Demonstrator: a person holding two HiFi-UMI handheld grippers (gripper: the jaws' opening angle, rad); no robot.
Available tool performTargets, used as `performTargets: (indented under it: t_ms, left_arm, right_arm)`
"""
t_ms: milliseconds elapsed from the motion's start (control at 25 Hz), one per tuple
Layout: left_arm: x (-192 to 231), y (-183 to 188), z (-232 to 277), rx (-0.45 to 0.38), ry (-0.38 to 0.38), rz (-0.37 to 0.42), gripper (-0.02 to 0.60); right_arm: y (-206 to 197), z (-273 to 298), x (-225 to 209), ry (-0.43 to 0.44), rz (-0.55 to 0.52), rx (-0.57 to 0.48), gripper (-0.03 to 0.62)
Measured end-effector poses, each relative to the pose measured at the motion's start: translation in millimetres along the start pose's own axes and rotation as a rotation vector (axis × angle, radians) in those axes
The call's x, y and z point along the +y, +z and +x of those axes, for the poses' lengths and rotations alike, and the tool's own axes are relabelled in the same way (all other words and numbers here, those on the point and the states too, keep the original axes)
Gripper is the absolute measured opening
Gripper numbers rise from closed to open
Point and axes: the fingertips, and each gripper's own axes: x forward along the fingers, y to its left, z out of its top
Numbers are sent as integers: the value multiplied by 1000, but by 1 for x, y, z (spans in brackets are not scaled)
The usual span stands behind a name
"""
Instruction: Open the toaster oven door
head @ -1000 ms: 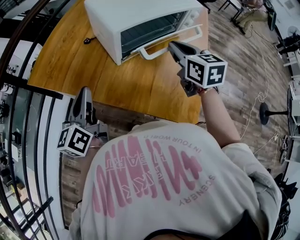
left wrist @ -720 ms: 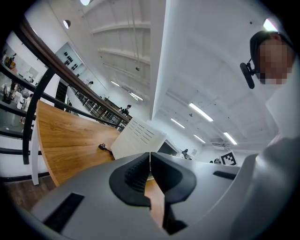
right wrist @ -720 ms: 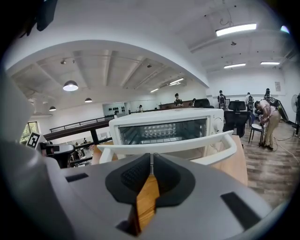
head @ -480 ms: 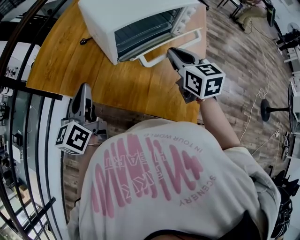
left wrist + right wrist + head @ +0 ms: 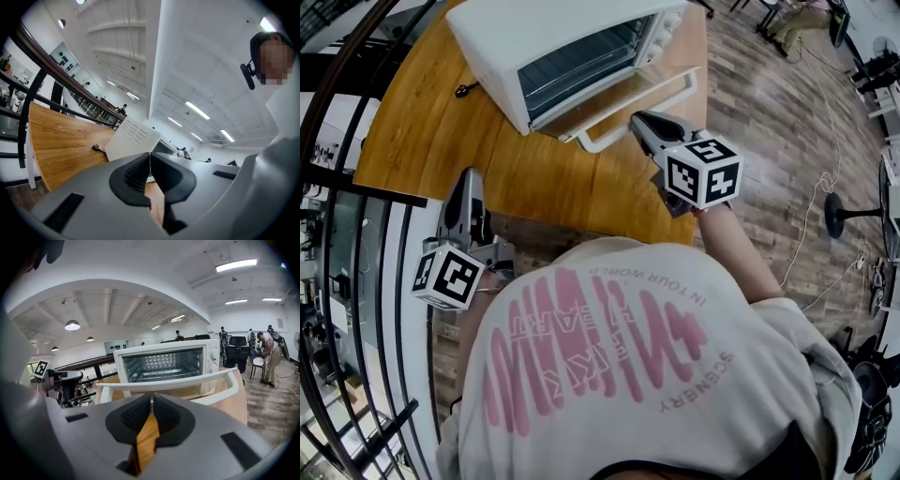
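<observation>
Holding my right claw (image 5: 151,401) closed, empty, beside the handle (image 5: 168,383) at 12 o'clock, likely to push the door (image 5: 609,103) down; left claw (image 5: 150,161) closed, idle

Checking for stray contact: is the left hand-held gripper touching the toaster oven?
Apart: head view shows bare tabletop between the left hand-held gripper and the toaster oven.

A wooden table (image 5: 534,183) fills the upper middle. Black railing (image 5: 366,183) runs down the left. A black stand (image 5: 828,225) sits at right on plank floor (image 5: 778,122).
</observation>
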Motion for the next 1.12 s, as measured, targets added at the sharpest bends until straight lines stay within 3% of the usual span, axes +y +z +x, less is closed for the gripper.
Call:
performTargets:
  t_ms: [440,560,1120]
  left_arm:
    - [-8,-5,-1,7,-14,19,23]
    - [-9,-6,-3,14,-3,16,23]
    - [-4,-12,-8,43,10,24,23]
  right_arm:
    - [-35,0,-3,-15,-39,48,31]
    - [-48,5,-3,-23,-45,83,60]
    - [-93,9,-10,-23,34,168,48]
